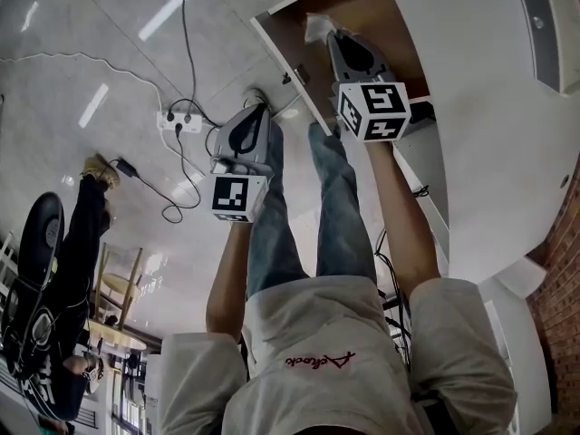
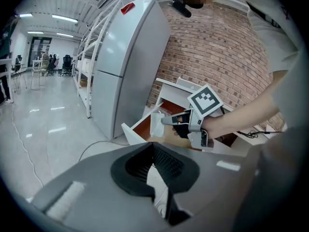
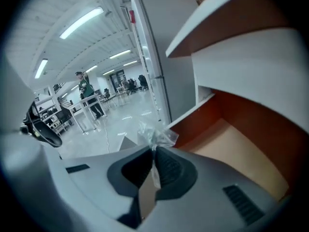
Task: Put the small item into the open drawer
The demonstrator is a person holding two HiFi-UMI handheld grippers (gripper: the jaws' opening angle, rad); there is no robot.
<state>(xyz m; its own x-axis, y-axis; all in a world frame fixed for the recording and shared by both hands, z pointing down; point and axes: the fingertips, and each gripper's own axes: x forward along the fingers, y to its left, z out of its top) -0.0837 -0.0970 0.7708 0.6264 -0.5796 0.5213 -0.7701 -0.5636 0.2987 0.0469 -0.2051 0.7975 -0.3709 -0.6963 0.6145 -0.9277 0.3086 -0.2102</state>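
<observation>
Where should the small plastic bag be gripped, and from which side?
Pinch the plastic bag by its crumpled edge, reaching in from the front of the open drawer, as the right tongs do: thin, limp film bunches flat between shut jaws.

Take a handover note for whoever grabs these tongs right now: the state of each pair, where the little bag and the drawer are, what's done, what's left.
Right tongs: shut on the plastic bag, a small clear one, held above the open drawer.
Left tongs: shut, empty, held back from the drawer and pointing towards it.
Done: bag is gripped and at the drawer.
Left: lower the bag in, open the right tongs, pull back.
</observation>
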